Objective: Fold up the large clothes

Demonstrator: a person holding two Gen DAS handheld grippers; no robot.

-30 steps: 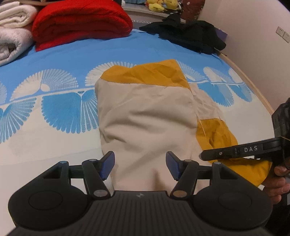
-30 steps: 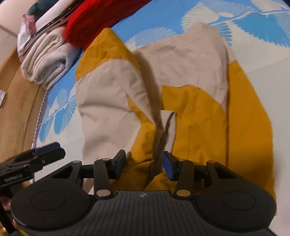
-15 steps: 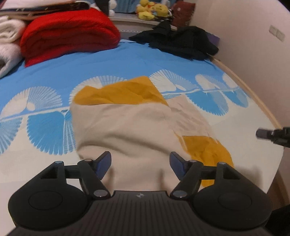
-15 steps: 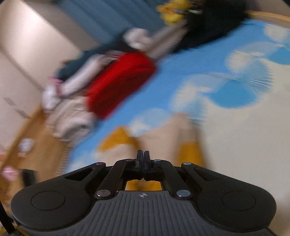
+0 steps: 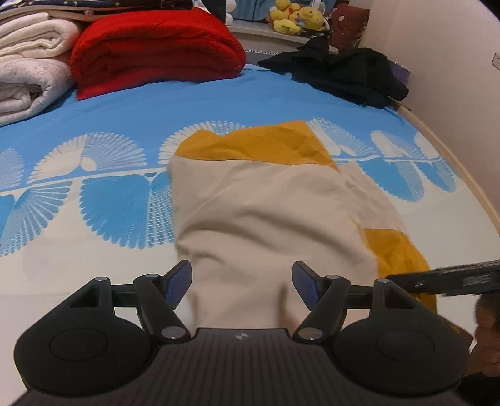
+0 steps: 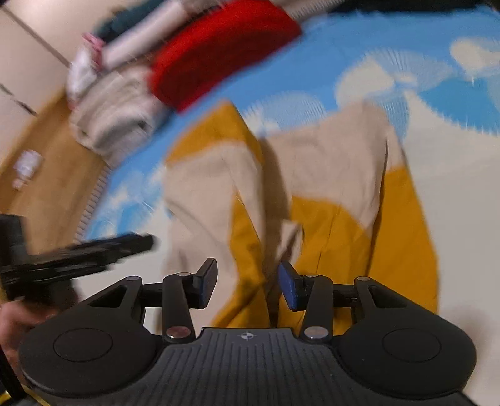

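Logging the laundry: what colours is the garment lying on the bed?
The garment is beige with mustard-yellow panels, clearest in the left wrist view.

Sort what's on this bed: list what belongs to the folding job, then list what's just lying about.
For the job:
- beige and mustard garment
- left gripper, open
- right gripper, open

Lying about:
- red blanket
- white towels
- black clothes
- yellow plush toys
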